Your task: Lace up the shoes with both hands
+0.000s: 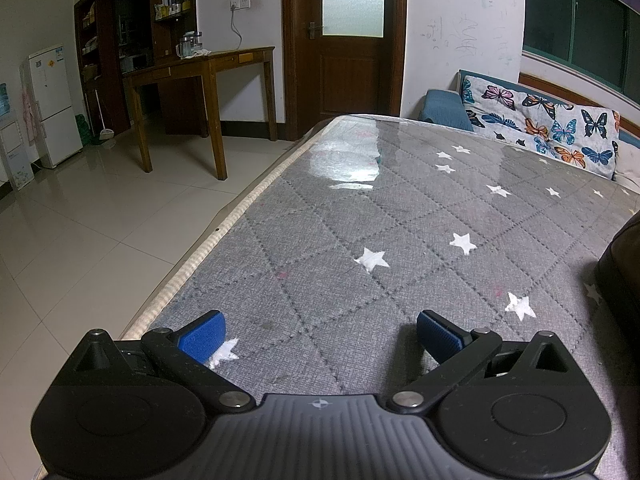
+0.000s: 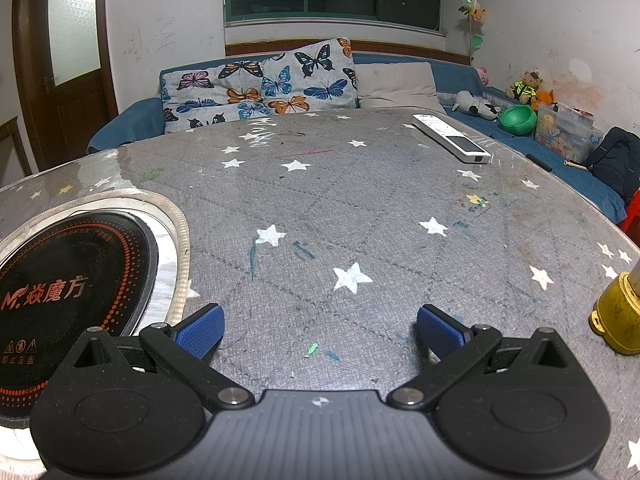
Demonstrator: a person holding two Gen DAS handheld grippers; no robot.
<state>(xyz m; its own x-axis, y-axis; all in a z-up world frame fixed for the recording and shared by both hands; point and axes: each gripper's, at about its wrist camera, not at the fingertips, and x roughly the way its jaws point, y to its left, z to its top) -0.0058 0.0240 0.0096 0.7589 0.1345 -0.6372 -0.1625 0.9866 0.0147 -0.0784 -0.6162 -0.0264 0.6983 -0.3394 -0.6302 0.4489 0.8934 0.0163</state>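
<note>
No shoe or lace shows clearly in either view. In the left wrist view a dark rounded object [image 1: 622,272] is cut off by the right edge; I cannot tell what it is. My left gripper [image 1: 320,320] hangs open over the grey star-patterned table cover [image 1: 360,220], with nothing between its blue pads [image 1: 202,338]. The right gripper [image 2: 320,314] is likewise open and empty above the same cover [image 2: 360,208], its blue pads [image 2: 200,330] spread wide apart.
A round black induction hob [image 2: 68,280] is sunk into the table at the left. A white remote [image 2: 452,138] lies far right, and a yellow object [image 2: 616,320] stands at the right edge. The table edge [image 1: 192,268] drops to tiled floor. A sofa with butterfly cushions [image 2: 260,84] runs behind.
</note>
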